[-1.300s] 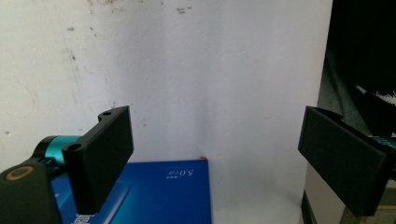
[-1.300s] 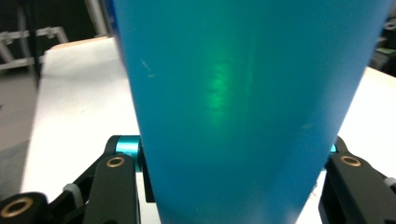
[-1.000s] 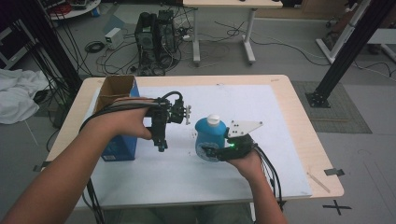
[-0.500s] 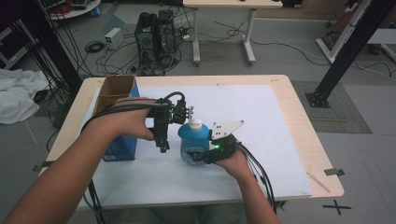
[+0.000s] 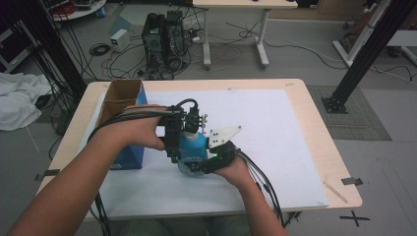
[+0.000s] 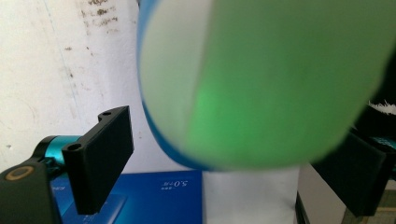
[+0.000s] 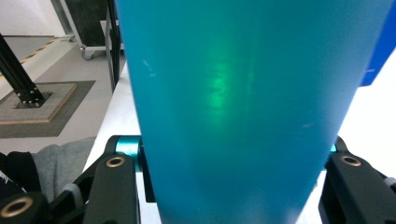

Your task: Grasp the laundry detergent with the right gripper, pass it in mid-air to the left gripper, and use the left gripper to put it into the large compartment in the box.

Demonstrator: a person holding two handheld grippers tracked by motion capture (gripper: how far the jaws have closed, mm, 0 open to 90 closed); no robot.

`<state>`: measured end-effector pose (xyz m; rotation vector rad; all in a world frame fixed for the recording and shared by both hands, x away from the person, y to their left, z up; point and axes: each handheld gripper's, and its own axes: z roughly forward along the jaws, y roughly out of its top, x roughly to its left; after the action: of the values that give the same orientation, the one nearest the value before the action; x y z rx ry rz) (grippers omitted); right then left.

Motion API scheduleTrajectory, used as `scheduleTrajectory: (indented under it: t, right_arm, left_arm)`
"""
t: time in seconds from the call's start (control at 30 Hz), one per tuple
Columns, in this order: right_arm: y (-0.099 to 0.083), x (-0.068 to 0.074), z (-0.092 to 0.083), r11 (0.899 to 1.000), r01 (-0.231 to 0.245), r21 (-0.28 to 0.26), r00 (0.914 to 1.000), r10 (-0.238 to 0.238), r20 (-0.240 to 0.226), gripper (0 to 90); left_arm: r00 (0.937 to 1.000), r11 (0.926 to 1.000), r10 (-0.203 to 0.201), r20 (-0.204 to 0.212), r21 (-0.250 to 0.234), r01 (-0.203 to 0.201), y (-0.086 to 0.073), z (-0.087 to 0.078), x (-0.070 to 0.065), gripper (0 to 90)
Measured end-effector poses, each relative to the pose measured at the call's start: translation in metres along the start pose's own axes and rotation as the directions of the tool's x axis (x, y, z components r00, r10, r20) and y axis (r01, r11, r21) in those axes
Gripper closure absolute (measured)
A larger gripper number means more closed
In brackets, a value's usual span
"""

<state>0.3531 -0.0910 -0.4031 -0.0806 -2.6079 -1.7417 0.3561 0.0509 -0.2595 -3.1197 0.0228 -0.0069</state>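
Carried leftward since the earlier frames, the bottle (image 5: pixel 193 147) now sits just right of the box (image 5: pixel 123 123) on the bench (image 5: pixel 295 147). Nearest, the right gripper (image 5: pixel 199 164) has its jaws clamped on the bottle's body, likely steadying it. Beyond, the left gripper (image 5: pixel 189 129) holds jaws apart around the cap, seemingly ready to twist.

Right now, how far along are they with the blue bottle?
Done: the right gripper has its jaws shut on the blue bottle and holds it beside the blue cardboard box. In hand: the left gripper sits at the bottle's top, with its jaws spread wide on either side in the left gripper view. Left: probably closing on the cap; its purpose isn't clear.
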Motion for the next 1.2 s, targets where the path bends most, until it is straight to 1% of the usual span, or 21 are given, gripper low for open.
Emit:
scheduleTrajectory:
  t: [0.03,0.07,0.1,0.13,0.3,0.33,0.5,0.53,0.57,0.6,0.63,0.67,0.7,0.77,0.8,0.9,0.93,1.07,1.13,1.17,1.2]
  right_arm:
    - [0.001,0.000,0.002,1.000,0.002,0.000,1.0000,-0.002,-0.003,44.2]
    - [0.001,0.000,0.005,1.000,0.022,-0.005,0.9998,-0.022,-0.002,44.2]
    - [0.002,-0.001,0.006,1.000,0.027,-0.003,0.9996,-0.027,-0.001,44.3]
    - [0.002,-0.001,0.008,1.000,0.029,-0.011,0.9996,-0.029,-0.005,44.3]
    - [0.006,-0.001,0.014,0.999,0.035,-0.019,0.9993,-0.035,-0.011,44.3]
    - [0.006,-0.001,0.015,0.999,0.033,-0.020,0.9994,-0.033,-0.010,44.3]
    - [0.011,-0.001,0.018,0.999,0.043,-0.017,0.9989,-0.043,-0.015,44.3]
    - [0.011,-0.003,0.021,0.996,0.079,-0.041,0.9968,-0.080,-0.009,44.3]
    - [0.012,-0.001,0.022,0.998,0.051,-0.028,0.9986,-0.051,-0.015,44.3]
    - [0.012,-0.001,0.022,0.998,0.051,-0.028,0.9986,-0.051,-0.015,44.3]
    - [0.014,0.002,0.023,1.000,0.021,-0.017,0.9994,-0.022,-0.026,44.3]
    - [0.014,0.002,0.023,1.000,0.021,-0.017,0.9994,-0.022,-0.026,44.3]
    - [0.015,0.003,0.023,1.000,0.003,-0.002,0.9993,-0.004,-0.038,44.3]
    - [0.015,0.003,0.023,1.000,0.000,-0.009,0.9993,-0.001,-0.039,44.3]
    - [0.016,0.002,0.024,1.000,0.013,-0.012,0.9994,-0.013,-0.033,44.3]
    - [0.016,0.001,0.025,1.000,0.027,-0.009,0.9989,-0.027,-0.038,44.3]
    - [0.016,0.000,0.026,0.998,0.046,-0.031,0.9984,-0.047,-0.031,44.3]
    - [0.016,0.002,0.025,1.000,0.007,-0.013,0.9992,-0.007,-0.040,44.3]
    - [0.016,0.002,0.025,1.000,0.007,-0.013,0.9991,-0.007,-0.041,44.3]
    - [0.016,0.002,0.024,1.000,0.008,-0.014,0.9992,-0.009,-0.039,44.3]
    - [0.016,0.002,0.024,1.000,0.008,-0.014,0.9992,-0.009,-0.039,44.3]
  left_arm:
    - [0.9999,0.9999,0.010,-0.012,0.000,-0.010,0.000,-0.001,0.000,10.4]
    - [0.9997,0.9998,0.020,-0.015,-0.001,-0.020,0.001,-0.001,0.001,10.4]
    - [1.0000,1.0000,-0.001,0.006,0.003,0.001,0.001,0.000,-0.001,10.4]
    - [1.0000,1.0000,-0.003,0.004,0.002,0.003,0.001,0.000,-0.001,10.4]
    - [0.9998,0.9998,0.017,-0.009,-0.001,-0.017,0.002,0.000,-0.002,10.4]
    - [1.0000,1.0000,0.002,0.006,0.001,-0.002,0.002,0.000,-0.004,10.4]
    - [1.0000,1.0000,0.005,0.005,-0.003,-0.005,0.002,0.000,-0.004,10.4]
    - [1.0000,1.0000,0.006,0.004,-0.002,-0.006,0.002,0.000,-0.004,10.4]
    - [0.9998,0.9998,0.017,-0.005,-0.006,-0.017,0.002,0.000,-0.004,10.4]
    - [1.0000,1.0000,0.007,-0.003,-0.007,-0.007,0.001,0.000,-0.005,10.4]
    - [0.9999,0.9999,0.011,-0.002,-0.004,-0.011,0.001,0.000,-0.005,10.4]
    - [0.9999,0.9999,0.011,-0.002,-0.004,-0.011,0.001,0.000,-0.005,10.4]
    - [0.9998,0.9998,0.018,-0.007,-0.005,-0.018,0.000,0.000,-0.005,10.4]
    - [1.0000,1.0000,0.009,-0.003,-0.002,-0.009,0.000,0.000,-0.006,10.4]
    - [0.9999,1.0000,0.007,-0.008,-0.002,-0.007,0.000,0.000,-0.006,10.5]
    - [0.9997,0.9998,0.018,-0.015,0.000,-0.019,-0.001,0.000,-0.005,10.5]
    - [0.9997,0.9998,0.019,-0.017,0.002,-0.019,-0.001,0.000,-0.005,10.6]
    - [0.9998,0.9999,0.012,-0.016,0.009,-0.012,-0.001,0.001,-0.006,10.6]
    - [0.9998,0.9998,0.011,-0.016,0.016,-0.011,-0.001,0.001,-0.006,10.8]
    - [0.9992,0.9997,0.022,-0.032,0.013,-0.022,0.000,0.000,-0.006,11.0]
    - [0.9992,0.9996,0.024,-0.032,0.013,-0.023,0.000,0.000,-0.006,11.0]
